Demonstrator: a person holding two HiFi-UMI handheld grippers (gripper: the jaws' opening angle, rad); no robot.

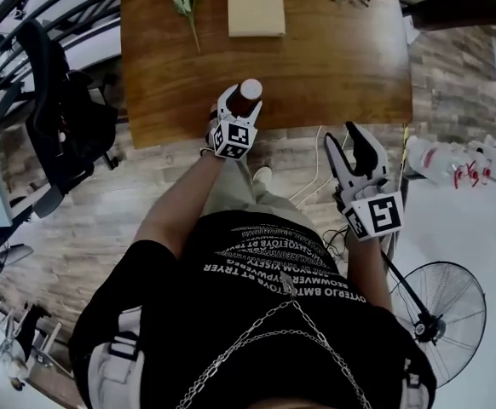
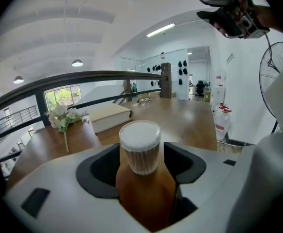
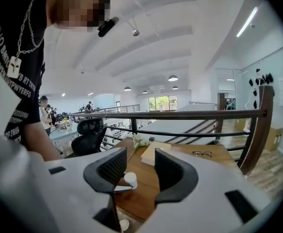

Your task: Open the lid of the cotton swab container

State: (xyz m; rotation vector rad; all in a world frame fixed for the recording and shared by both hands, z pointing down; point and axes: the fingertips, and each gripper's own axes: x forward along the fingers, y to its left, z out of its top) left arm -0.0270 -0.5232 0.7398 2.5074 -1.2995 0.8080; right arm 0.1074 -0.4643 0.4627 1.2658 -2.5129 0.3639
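Table point(image 1: 333, 66), cotton swab container point(image 2: 140, 147) between left tool point(image 1: 243, 102) jaws, shirt print point(image 1: 273, 258) unreadable

The cotton swab container point(image 1: 249, 92) is a small round tub with finely ribbed pale sides, and lower down it looks brown. It stands upright with its flat white lid point(image 2: 139, 134) on, at the 6 o'clock edge of the wooden surface point(image 1: 333, 66). It sits between the spread jaws of the left tool point(image 2: 140, 155), with a gap at each side.

head camera overhead; all share table point(image 1: 333, 66)
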